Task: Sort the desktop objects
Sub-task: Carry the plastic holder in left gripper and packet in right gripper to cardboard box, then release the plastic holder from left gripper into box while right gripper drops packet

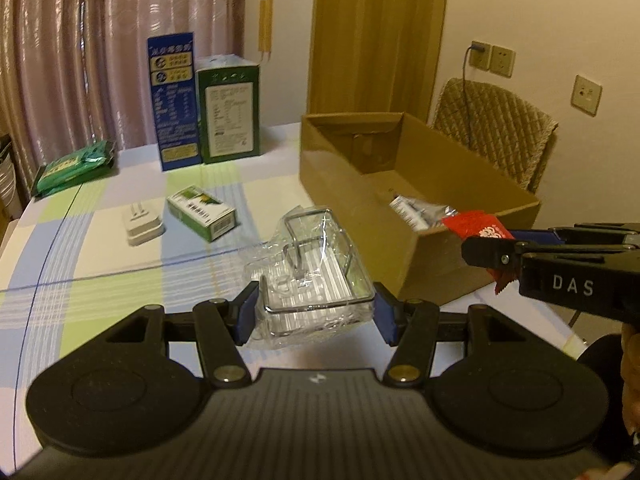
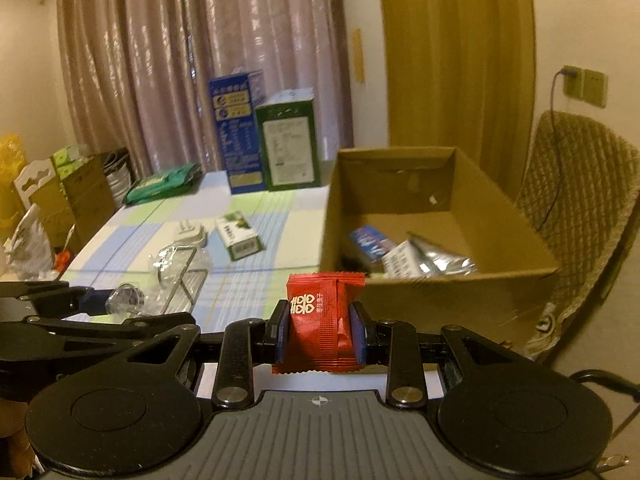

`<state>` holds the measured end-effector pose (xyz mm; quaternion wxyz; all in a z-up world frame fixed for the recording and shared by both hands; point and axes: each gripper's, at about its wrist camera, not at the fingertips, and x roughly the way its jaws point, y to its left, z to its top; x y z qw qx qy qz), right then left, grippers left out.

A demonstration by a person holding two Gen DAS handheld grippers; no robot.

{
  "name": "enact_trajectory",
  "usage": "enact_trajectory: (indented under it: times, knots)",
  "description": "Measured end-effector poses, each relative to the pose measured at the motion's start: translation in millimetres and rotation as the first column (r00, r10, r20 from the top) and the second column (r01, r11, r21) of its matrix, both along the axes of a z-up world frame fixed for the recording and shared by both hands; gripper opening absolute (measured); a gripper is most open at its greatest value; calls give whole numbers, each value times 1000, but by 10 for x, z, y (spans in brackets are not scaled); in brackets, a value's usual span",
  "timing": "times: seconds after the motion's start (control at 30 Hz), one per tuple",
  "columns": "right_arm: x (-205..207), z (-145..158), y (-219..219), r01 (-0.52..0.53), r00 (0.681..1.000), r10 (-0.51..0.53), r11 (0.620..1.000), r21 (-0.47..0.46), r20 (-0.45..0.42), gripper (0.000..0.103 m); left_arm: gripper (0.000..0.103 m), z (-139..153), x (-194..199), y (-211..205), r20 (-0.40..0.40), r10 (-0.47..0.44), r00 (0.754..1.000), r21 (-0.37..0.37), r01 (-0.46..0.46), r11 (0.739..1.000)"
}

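- My right gripper (image 2: 320, 334) pinches the red packet (image 2: 324, 316); the cardboard box (image 2: 440, 280) lies just ahead, upper right of frame
- My left gripper (image 1: 316, 312) clamps the plastic-wrapped wire rack (image 1: 312, 272); the box sits right of it, farther off

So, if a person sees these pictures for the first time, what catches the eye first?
Probably the red snack packet, bright and upright, pinched in the right tongs in front of the cardboard box. Next, the shiny wire rack in clear plastic wrap, clamped in the left tongs above the checked tablecloth. The box already holds a few packets.
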<state>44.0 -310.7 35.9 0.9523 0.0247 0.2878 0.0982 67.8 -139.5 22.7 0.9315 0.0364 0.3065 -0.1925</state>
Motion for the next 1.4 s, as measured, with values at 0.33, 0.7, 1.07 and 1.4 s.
enact_trajectory:
  times: [0.33,0.7,1.07,1.4]
  knots:
    - [27,207,-384,63,997,-63,998,0,38,28,53,248,54,-446,43,-80,996,-1,80,997]
    - [139,282,-706,96,994,-95,995,-24,53,28,53,370,186,-823,67,-134,989,-1,135,991]
    - [368,328,-946,118,991,-115,992,-39,70,28,53,387,422,-1076,74,-165,983,4,165,986]
    - [757,318,-1124,120,991,-118,992,-43,59,28,53,258,774,-1318,42,-182,982,2,182,983]
